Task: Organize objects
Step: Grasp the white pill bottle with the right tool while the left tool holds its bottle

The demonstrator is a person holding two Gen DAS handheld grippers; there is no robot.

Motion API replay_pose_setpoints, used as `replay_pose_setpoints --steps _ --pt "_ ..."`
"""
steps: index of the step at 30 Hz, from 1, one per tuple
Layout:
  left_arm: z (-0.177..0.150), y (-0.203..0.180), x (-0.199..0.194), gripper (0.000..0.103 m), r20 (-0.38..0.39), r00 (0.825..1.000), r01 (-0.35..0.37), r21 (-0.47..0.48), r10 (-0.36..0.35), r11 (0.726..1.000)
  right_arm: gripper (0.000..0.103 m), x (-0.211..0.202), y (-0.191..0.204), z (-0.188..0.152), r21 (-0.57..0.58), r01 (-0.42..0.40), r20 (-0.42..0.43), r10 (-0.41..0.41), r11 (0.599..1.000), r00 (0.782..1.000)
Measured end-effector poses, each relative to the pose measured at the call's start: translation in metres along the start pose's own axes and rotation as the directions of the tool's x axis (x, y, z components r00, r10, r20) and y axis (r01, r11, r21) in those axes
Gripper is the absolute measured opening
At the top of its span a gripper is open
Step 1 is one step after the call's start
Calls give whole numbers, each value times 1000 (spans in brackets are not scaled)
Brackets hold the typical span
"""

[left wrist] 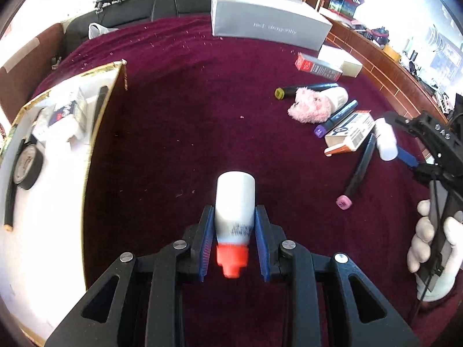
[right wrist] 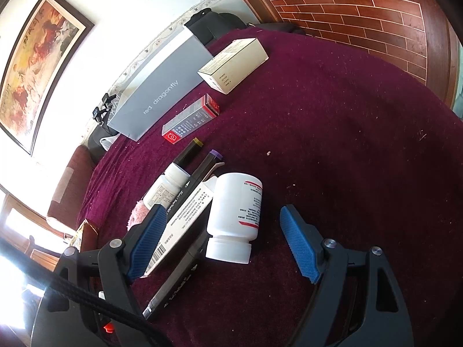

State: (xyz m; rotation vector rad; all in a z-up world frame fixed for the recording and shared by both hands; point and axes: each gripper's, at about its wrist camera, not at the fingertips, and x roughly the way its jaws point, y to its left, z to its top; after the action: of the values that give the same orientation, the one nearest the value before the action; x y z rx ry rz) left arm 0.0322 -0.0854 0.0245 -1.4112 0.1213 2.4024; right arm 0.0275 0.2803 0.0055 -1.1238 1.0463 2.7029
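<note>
Tray (left wrist: 101, 110) on the left already holds tape and small boxes, likely the drop spot. Left gripper (left wrist: 235, 240) pinches the glue bottle (left wrist: 235, 199), orange cap toward the camera, clear of the cloth. Right gripper (right wrist: 224, 244), jaws spread, straddles the white bottle (right wrist: 235, 214) lying among markers, unpressed.

Tray (left wrist: 95, 133) left; markers (left wrist: 358, 173), boxes (left wrist: 350, 130) perhaps touching, right.

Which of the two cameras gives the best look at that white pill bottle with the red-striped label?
The right wrist view: the white pill bottle lies large, label readable, between the open right gripper fingers. The left wrist view shows it small and blurred.
</note>
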Motion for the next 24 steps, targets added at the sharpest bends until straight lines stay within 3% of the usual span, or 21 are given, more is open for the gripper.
replay_pose_setpoints --steps 7,12,16,19,22,24 --pt "-7 -11 3 33 90 996 -35 87 27 996 81 4 4 1 -28 30 3 -30 999 1000" --pt "-4 1 1 32 95 995 24 27 -27 999 81 5 4 1 -28 32 5 -32 999 999" --pt "-3 -2 1 32 93 996 5 37 -9 999 81 5 8 0 -32 59 -7 -60 998 998" --pt "-4 -7 2 33 90 996 -17 58 12 998 80 7 20 -2 -89 152 -41 -156 984 987" --pt "-4 -11 4 40 86 996 -14 77 8 997 79 10 30 -2 -146 250 -59 -260 957 964" --pt "-4 -13 4 44 83 996 -21 90 13 996 73 12 36 0 -179 301 -58 -316 937 947"
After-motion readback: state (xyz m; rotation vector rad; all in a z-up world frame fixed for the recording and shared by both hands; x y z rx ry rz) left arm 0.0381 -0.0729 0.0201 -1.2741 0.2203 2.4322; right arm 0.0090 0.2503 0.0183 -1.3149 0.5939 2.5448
